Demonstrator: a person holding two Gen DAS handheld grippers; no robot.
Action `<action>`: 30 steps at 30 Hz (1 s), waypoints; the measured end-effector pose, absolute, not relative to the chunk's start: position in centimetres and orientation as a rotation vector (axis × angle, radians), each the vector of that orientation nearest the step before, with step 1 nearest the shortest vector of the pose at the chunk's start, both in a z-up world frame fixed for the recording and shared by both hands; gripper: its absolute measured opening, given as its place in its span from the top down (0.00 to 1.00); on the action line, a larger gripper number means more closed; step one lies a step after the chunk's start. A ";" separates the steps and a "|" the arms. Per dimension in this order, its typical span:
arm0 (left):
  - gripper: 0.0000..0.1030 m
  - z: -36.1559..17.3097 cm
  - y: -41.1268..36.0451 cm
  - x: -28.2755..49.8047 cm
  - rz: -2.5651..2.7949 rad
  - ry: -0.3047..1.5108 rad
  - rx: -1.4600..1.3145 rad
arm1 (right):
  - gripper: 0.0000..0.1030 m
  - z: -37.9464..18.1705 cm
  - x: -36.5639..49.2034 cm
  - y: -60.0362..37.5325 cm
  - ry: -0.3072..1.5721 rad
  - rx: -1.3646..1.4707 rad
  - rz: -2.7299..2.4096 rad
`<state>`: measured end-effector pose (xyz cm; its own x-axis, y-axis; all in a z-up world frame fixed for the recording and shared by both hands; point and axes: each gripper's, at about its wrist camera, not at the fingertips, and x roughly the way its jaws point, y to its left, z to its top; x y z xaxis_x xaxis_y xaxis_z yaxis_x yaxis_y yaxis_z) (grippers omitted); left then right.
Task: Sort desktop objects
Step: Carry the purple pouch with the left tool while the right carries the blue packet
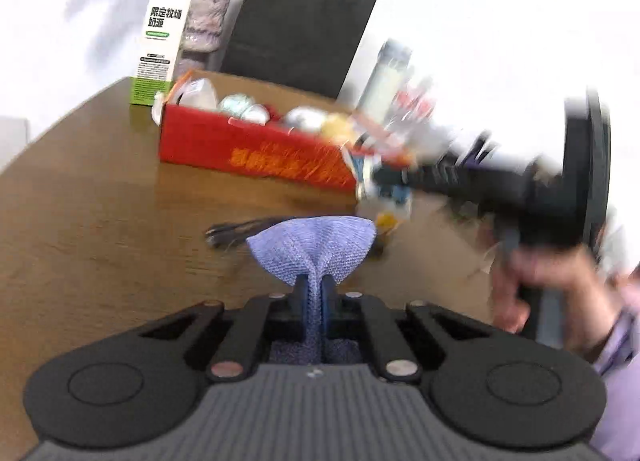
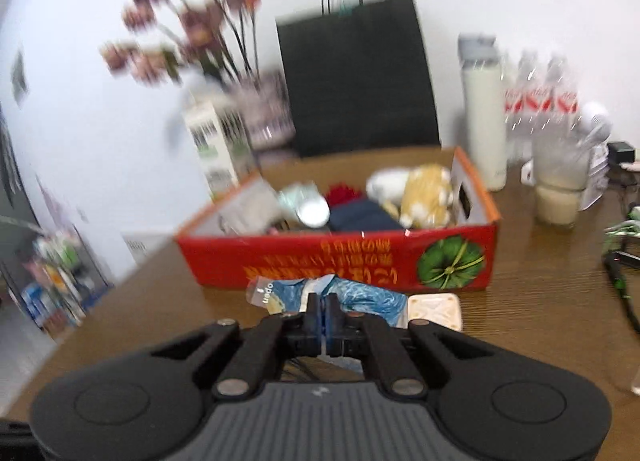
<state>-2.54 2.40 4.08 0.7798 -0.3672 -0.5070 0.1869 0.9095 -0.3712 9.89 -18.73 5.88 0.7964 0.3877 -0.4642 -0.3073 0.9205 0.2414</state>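
Note:
My left gripper [image 1: 314, 285] is shut on a lilac knitted cloth [image 1: 314, 239] and holds it above the wooden table [image 1: 100, 213]. My right gripper [image 2: 322, 303] is shut on a blue snack packet [image 2: 360, 297] in front of the red cardboard box [image 2: 340, 257]. The box [image 1: 248, 149] holds a plush toy [image 2: 424, 191], a dark blue cloth [image 2: 364, 217] and other small items. In the left wrist view the right gripper [image 1: 384, 177] is blurred, carrying the packet near the box's right end.
A black paper bag [image 2: 356, 81], a milk carton [image 1: 160, 49], a vase of flowers [image 1: 204, 17], a white bottle [image 2: 484, 113] and a glass mug [image 2: 558, 185] stand behind and beside the box. A beige square item [image 2: 434, 311] and a black object [image 1: 236, 231] lie on the table.

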 end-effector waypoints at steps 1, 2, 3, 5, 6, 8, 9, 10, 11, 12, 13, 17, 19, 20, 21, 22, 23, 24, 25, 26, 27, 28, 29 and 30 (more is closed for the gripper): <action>0.93 5.2 3.0 -3.0 -0.296 0.571 -0.322 | 0.99 6.5 8.6 -19.4 0.513 0.169 0.377; 0.93 6.1 3.4 -3.1 -0.288 0.534 -0.325 | 0.99 7.1 7.8 -19.9 0.496 0.178 0.374; 0.93 7.2 4.0 -3.0 -0.271 0.491 -0.336 | 0.99 7.8 7.2 -20.5 0.471 0.199 0.374; 0.93 9.2 4.5 -1.6 -0.247 0.419 -0.304 | 0.99 9.6 6.6 -21.8 0.426 0.247 0.366; 0.93 10.4 4.4 -0.3 -0.201 0.377 -0.252 | 0.99 10.6 6.7 -22.4 0.397 0.262 0.367; 0.93 12.4 4.1 2.7 -0.157 0.329 -0.189 | 0.99 12.7 7.6 -22.6 0.355 0.251 0.373; 0.93 13.1 4.1 4.2 -0.152 0.318 -0.181 | 0.99 13.6 8.6 -22.5 0.338 0.234 0.362; 0.92 13.7 4.0 6.1 -0.167 0.318 -0.169 | 0.99 14.7 9.7 -22.3 0.332 0.215 0.358; 0.92 14.0 3.9 8.3 -0.196 0.336 -0.165 | 0.99 15.5 10.9 -22.0 0.333 0.201 0.369; 0.92 13.9 3.9 10.9 -0.202 0.366 -0.164 | 0.99 16.2 12.4 -21.6 0.330 0.204 0.387; 0.92 13.6 3.8 13.3 -0.174 0.403 -0.162 | 0.99 16.6 14.4 -21.2 0.351 0.215 0.406; 0.92 10.1 3.9 22.4 -0.078 0.599 -0.158 | 0.99 15.1 22.8 -18.0 0.564 0.173 0.426; 0.92 7.7 3.8 25.2 -0.034 0.682 -0.168 | 0.99 13.1 26.6 -16.2 0.669 0.133 0.388; 0.91 6.8 3.5 26.0 -0.028 0.702 -0.131 | 0.99 12.0 28.1 -15.5 0.720 0.125 0.376; 0.88 6.0 3.6 26.5 -0.001 0.717 -0.104 | 0.99 10.9 29.1 -15.1 0.755 0.126 0.370; 0.82 5.5 3.5 26.7 0.008 0.726 -0.091 | 0.99 9.7 30.4 -14.8 0.805 0.147 0.377; 0.77 5.1 3.5 26.8 -0.004 0.733 -0.090 | 0.99 8.9 31.1 -14.5 0.841 0.167 0.385; 0.60 5.0 3.5 26.8 -0.027 0.742 -0.095 | 0.98 8.1 31.7 -14.3 0.872 0.191 0.393; 0.47 5.2 3.7 26.4 -0.053 0.747 -0.097 | 0.98 7.5 32.2 -14.0 0.898 0.204 0.398; 0.45 5.5 3.7 26.0 -0.072 0.744 -0.096 | 0.92 7.0 32.4 -13.5 0.917 0.204 0.406; 0.44 5.9 3.8 25.6 -0.084 0.739 -0.088 | 0.89 6.5 32.6 -13.1 0.942 0.201 0.419; 0.41 6.3 4.0 25.2 -0.086 0.734 -0.078 | 0.85 6.1 32.6 -12.8 0.959 0.195 0.419; 0.39 6.6 4.1 24.9 -0.089 0.726 -0.077 | 0.72 6.0 32.3 -12.7 0.971 0.190 0.417; 0.32 7.1 4.5 24.3 -0.104 0.710 -0.076 | 0.64 6.0 32.3 -12.8 0.984 0.190 0.429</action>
<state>24.30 4.50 7.10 0.7534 -0.1210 -0.6463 0.0696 0.9921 -0.1047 32.25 -12.82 6.03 0.4788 0.4335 -0.7635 -0.2640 0.9004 0.3457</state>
